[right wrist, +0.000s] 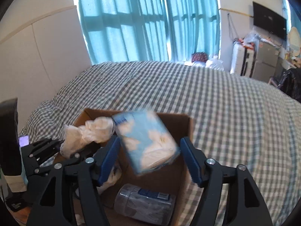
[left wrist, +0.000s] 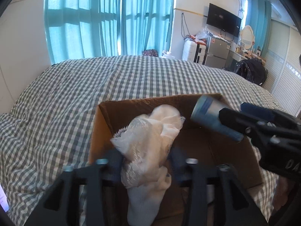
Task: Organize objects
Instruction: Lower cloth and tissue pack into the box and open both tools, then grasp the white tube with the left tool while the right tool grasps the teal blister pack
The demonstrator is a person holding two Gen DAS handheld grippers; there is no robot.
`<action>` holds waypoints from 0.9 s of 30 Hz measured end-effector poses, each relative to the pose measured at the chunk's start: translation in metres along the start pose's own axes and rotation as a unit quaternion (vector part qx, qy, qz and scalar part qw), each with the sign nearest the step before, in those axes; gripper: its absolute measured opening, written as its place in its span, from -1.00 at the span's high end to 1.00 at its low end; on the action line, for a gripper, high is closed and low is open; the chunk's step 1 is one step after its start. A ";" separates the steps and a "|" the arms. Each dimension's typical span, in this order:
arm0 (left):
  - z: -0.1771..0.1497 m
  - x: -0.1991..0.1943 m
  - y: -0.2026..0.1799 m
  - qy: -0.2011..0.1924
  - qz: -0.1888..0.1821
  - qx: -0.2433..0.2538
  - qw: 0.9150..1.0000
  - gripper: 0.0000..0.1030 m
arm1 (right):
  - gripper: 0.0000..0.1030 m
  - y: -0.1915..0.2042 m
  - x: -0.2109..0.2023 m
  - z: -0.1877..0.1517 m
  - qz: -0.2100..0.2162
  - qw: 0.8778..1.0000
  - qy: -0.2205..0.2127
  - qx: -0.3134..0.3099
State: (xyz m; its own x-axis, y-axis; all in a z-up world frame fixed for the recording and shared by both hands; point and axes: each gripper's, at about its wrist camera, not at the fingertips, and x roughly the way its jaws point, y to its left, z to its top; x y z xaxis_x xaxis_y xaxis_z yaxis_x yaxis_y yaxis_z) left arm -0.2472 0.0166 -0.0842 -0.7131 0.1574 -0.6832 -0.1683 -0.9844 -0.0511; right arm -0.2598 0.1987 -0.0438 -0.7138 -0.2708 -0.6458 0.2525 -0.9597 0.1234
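An open cardboard box (left wrist: 97,131) (right wrist: 186,131) sits on the gingham bed cover (left wrist: 75,98). My left gripper (left wrist: 146,161) (right wrist: 79,146) hangs over it, jaws open, with a crumpled white cloth (left wrist: 150,137) (right wrist: 90,131) loose between the blue pads. My right gripper (right wrist: 150,160) (left wrist: 233,111) is open too. Between its fingers lies a blue-and-white tissue pack (right wrist: 146,143) (left wrist: 210,116), tilted and blurred, with a gap to the right pad. Below it, a clear jar with a blue label (right wrist: 144,203) lies on the box floor.
The bed stretches far ahead and to both sides of the box. A lit phone (right wrist: 24,140) and a dark upright object (right wrist: 9,135) stand at the left. A wall TV (left wrist: 223,19), small fridge (left wrist: 216,52), white suitcase (left wrist: 190,50) and black bag (left wrist: 250,71) lie beyond the bed.
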 end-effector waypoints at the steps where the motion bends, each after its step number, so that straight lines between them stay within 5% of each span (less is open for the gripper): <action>1: 0.000 -0.009 0.000 -0.007 -0.002 -0.003 1.000 -0.20 | -0.51 0.003 -0.006 0.002 -0.004 1.000 -0.007 0.000; 8: 0.007 -0.069 -0.010 -0.048 -0.006 -0.002 0.999 -0.64 | -0.65 0.016 -0.079 0.011 -0.034 0.998 -0.052 -0.008; 16: -0.007 -0.139 -0.015 -0.090 -0.002 0.012 0.996 -0.90 | -0.78 0.028 -0.158 -0.016 -0.081 0.995 -0.063 -0.019; 27: -0.062 -0.156 -0.008 -0.092 0.007 0.016 0.996 -1.00 | -0.81 0.040 -0.160 -0.084 -0.095 0.995 -0.004 -0.001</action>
State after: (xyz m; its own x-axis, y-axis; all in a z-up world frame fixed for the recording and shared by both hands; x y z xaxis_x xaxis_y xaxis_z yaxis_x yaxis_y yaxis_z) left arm -0.0925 -0.0048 -0.0220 -0.8276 0.1575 -0.5388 -0.1767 -0.9841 -0.0164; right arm -0.0808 0.2101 0.0007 -0.7539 -0.0846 -0.6515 0.1135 -0.9935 -0.0024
